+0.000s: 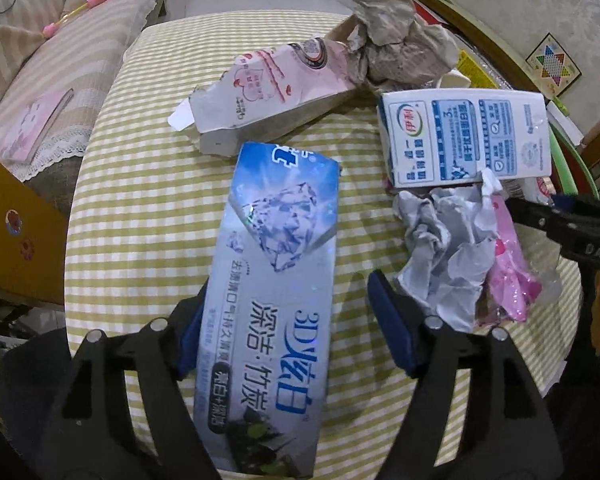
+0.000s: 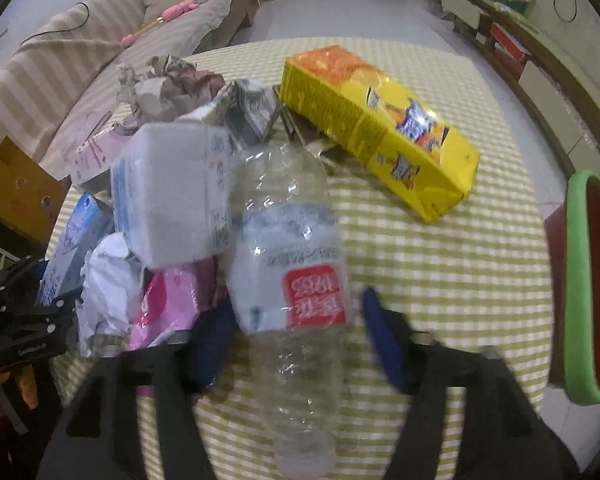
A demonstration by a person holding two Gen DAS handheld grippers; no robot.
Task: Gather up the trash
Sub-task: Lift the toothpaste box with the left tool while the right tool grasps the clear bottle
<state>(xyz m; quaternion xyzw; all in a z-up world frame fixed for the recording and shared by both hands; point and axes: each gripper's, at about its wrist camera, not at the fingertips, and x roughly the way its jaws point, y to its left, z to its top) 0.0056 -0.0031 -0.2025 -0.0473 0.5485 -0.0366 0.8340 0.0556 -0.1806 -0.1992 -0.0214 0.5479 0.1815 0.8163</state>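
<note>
A round table (image 1: 140,168) under a yellow-and-white checked cloth carries a spread of trash.

The left gripper (image 1: 288,328) points steeply down over a blue-and-silver toothpaste box (image 1: 276,260), which lies lengthwise between its jaws near the table's near edge. The left pad sits against the box; a clear gap shows at the right pad, so the jaws are partly open and not clamped on it.

The right gripper (image 2: 296,336) likewise straddles a crumpled clear plastic bottle (image 2: 292,264) with a red label, cap end toward the camera. A gap shows at the right pad; whether the left pad presses cannot be told, as the view is blurred. It appears to have no firm hold.

Each item lying along the jaws probably suits a sideways pinch.

Crowding the bottle's left side are a white-and-blue milk carton (image 1: 466,138), crumpled white paper (image 1: 444,248) and a pink wrapper (image 1: 508,280); they could snag a closing finger. Toward the far edge lie a torn pink carton (image 1: 276,92), crumpled brown paper (image 1: 396,40) and a yellow box (image 2: 380,128). A green-rimmed bin (image 2: 580,280) stands past the right edge, likely the destination.
</note>
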